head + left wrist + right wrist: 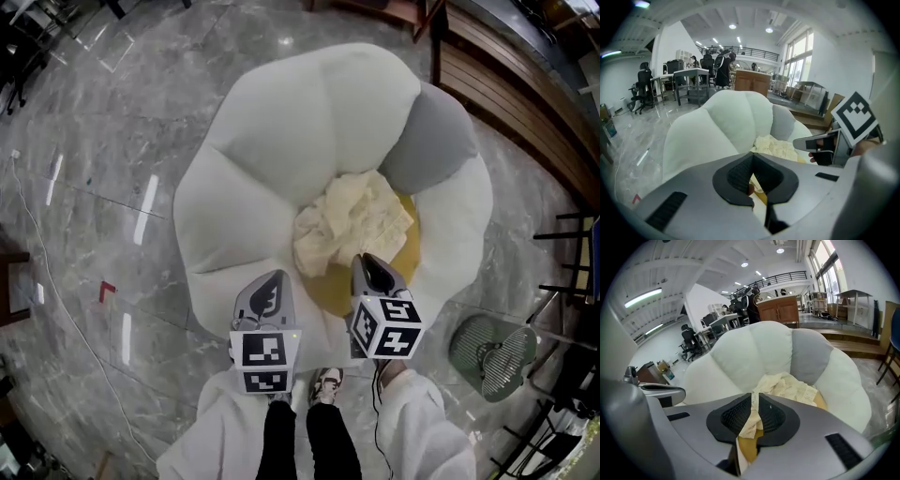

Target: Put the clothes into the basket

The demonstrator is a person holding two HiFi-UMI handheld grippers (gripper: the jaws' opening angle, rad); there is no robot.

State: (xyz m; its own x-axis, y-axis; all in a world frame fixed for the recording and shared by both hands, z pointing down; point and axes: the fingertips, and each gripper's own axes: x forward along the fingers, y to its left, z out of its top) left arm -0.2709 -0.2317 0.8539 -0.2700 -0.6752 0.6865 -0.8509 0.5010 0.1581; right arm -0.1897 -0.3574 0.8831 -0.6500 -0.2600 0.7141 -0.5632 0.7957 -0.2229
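**Grey jaws clenched, nothing picked up yet**

Left gripper (276,278) and right gripper (365,260), both clenched and empty, hang at the cushion chair's (281,122) near edge. The cream garment (352,220) lies crumpled at its centre. Reaching, I'd judge: the jaws must open first. No basket shows.

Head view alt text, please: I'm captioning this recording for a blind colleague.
A crumpled cream garment lies on the yellow seat of a white petal-shaped chair with one grey petal, seen from above on a grey marble floor. The left gripper and right gripper point toward it from the near edge, jaws together.
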